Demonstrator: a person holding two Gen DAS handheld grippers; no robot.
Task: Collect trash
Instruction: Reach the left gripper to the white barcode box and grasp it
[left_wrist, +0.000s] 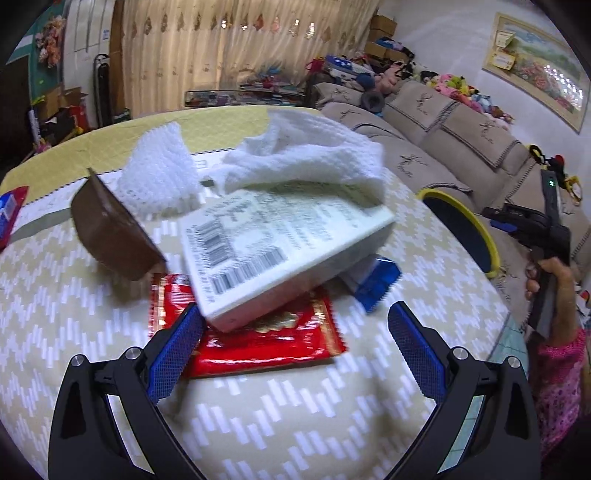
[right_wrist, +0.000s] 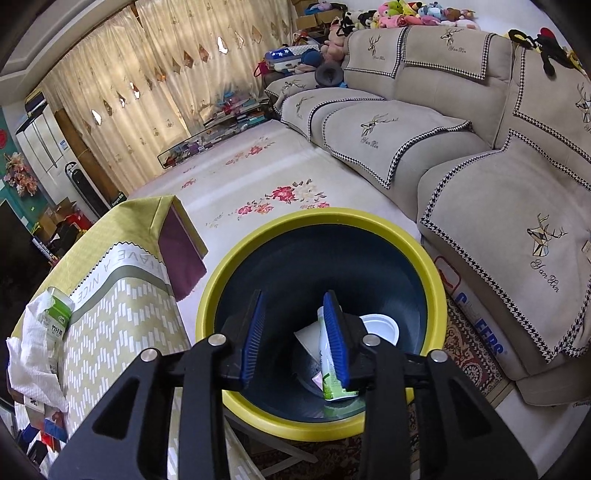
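Just ahead of the open left gripper (left_wrist: 295, 325) lies the red wrapper (left_wrist: 266, 339).

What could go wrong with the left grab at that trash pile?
1. The left gripper is open around the corner of the white box, which lies tilted on the red wrapper; a corner pinch may slip.
2. The paper towel drapes over the box, so lifting could drag it off the table.
3. The brown wrapper leans beside it and may get knocked.
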